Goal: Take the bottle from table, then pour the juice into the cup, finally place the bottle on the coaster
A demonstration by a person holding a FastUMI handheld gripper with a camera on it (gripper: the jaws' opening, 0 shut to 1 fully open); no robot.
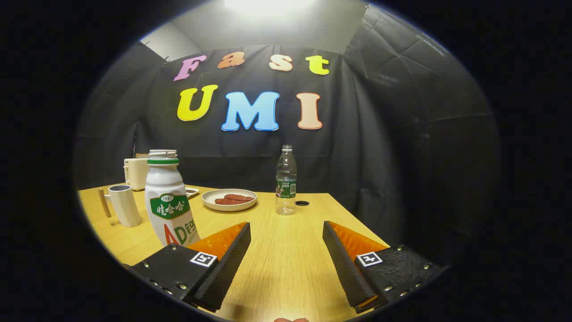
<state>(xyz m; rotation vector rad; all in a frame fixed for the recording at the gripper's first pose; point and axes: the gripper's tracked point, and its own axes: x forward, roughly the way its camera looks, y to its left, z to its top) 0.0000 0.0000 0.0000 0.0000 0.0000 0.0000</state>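
Note:
A white juice bottle (169, 200) with a green band and an open top stands upright on the wooden table (286, 259), just beyond my left finger (228, 246) and off to its left. Farther left, behind the bottle, stands a white cup (124, 205) with a wooden handle. My gripper (286, 232) is open, with bare tabletop between its fingers. I see no coaster that I can name for sure; a small dark disc (302, 203) lies by the clear bottle.
A clear plastic water bottle (286, 180) stands ahead, beyond the fingers. A white plate (229, 199) with brown food sits left of it. A cream-coloured appliance (136, 173) stands at the back left. The table's right edge falls off past my right finger.

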